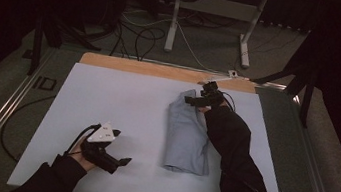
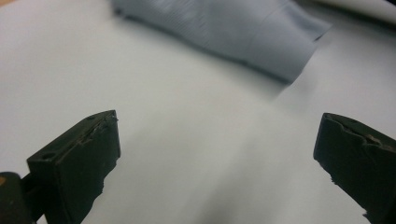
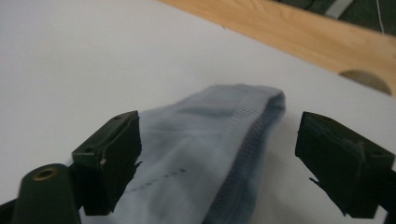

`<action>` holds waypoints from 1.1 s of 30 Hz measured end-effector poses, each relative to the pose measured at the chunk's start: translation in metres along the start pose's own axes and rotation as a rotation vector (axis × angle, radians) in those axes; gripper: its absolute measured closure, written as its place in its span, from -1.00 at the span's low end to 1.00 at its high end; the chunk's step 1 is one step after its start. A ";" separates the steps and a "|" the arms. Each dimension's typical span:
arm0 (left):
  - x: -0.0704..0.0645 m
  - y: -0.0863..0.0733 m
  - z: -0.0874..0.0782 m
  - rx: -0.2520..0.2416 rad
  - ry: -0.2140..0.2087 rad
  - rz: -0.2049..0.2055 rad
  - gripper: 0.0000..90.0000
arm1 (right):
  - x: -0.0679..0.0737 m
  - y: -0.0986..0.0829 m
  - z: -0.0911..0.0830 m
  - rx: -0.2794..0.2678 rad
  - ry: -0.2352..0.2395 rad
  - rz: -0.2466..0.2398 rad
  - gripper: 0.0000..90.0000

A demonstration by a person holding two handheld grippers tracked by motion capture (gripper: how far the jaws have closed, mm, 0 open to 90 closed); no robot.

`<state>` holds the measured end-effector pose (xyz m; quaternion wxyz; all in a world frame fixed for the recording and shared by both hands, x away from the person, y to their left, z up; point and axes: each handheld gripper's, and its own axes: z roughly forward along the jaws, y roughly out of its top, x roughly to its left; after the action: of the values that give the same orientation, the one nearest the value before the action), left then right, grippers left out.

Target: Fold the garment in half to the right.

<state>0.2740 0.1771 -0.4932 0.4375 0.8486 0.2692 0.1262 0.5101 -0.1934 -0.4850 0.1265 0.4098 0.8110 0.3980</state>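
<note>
Right hand-held gripper wide over far end of folded cloth, left hand-held gripper wide, idle on bench; shallow pinch risks unfolding layers.

no readable text, labels, brands, numbers or signs anywhere in the three views

A pale sheet covers most of the table, leaving a strip of bare wood along the far edge. Beyond it, black cables loop over the grey floor beside the white legs of a desk frame
</note>
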 end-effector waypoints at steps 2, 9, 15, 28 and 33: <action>0.004 -0.007 -0.007 -0.014 0.027 -0.016 -0.96 | -0.006 -0.001 0.006 0.020 -0.003 0.019 -0.63; 0.010 -0.031 -0.019 -0.058 0.091 -0.084 -0.96 | -0.019 -0.013 0.021 0.090 -0.005 0.054 -0.32; 0.014 -0.038 -0.023 -0.057 0.102 -0.099 -0.96 | -0.021 -0.021 0.026 0.132 0.028 0.031 0.21; 0.019 -0.040 -0.027 -0.094 0.114 -0.107 -0.96 | -0.001 0.000 0.017 0.052 0.044 -0.065 0.84; 0.021 -0.042 -0.028 -0.097 0.118 -0.115 -0.96 | -0.006 -0.005 0.032 0.106 0.017 -0.036 0.84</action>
<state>0.2643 0.2279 -0.5113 0.4681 0.8007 0.3364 0.1634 0.5281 -0.1828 -0.5098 0.1046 0.3978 0.8393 0.3556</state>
